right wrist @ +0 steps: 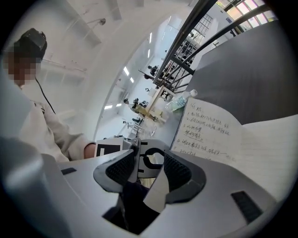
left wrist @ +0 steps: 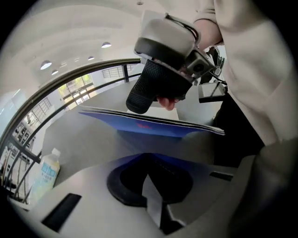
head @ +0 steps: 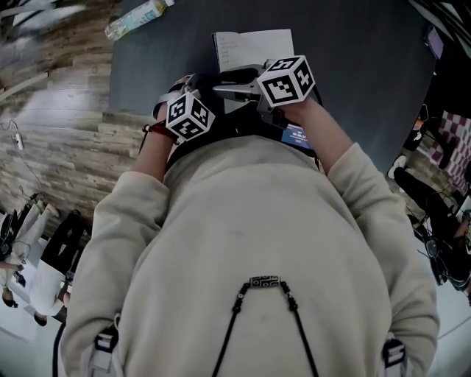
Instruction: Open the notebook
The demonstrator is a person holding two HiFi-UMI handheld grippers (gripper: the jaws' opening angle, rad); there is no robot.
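Note:
The notebook lies open on the dark grey table [head: 346,66]; its white handwritten page [head: 250,48] [right wrist: 209,130] shows beyond my grippers. In the left gripper view its blue cover [left wrist: 149,124], with a few leaves, hangs raised and nearly level above the table. The right gripper [head: 246,92] [left wrist: 163,69] sits just over that cover, pointing left, and its ribbed pads [right wrist: 177,169] stand apart with a gap between them. My left gripper [head: 190,116] [left wrist: 146,172] sits low under the cover, its dark jaws meeting; nothing shows between them. What holds the cover up is hidden.
A clear water bottle [head: 136,18] [left wrist: 46,174] lies at the table's far left corner. My own torso in a cream sweater [head: 250,258] fills the near side. Wooden floor [head: 59,132] lies to the left, and railings and people stand further off.

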